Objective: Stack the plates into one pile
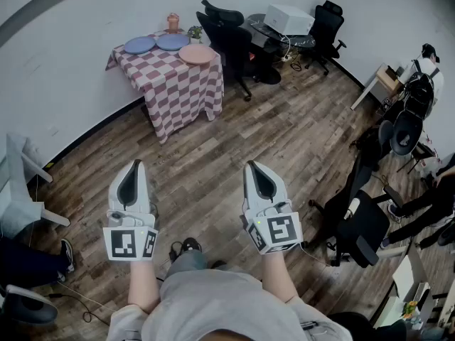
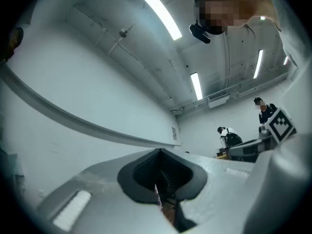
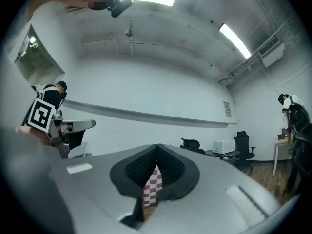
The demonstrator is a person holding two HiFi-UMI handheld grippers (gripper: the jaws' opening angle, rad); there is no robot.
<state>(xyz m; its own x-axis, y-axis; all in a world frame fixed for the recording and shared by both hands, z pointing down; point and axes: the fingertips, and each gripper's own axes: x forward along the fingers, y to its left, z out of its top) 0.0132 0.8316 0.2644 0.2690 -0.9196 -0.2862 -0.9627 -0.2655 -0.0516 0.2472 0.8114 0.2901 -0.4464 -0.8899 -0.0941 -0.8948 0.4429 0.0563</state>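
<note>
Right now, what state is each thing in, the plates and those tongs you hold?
Left blue plate: flat on table, unstacked.
Middle blue plate: flat, unstacked.
Pink plate: flat, unstacked.
Left tongs: shut, empty.
Right tongs: shut, empty.

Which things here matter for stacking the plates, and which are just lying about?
For the job: left blue plate, right blue plate, pink plate, checkered table, left gripper and right gripper, both shut and empty.
Lying about: orange jug, potted plant, black office chair, white box.
</note>
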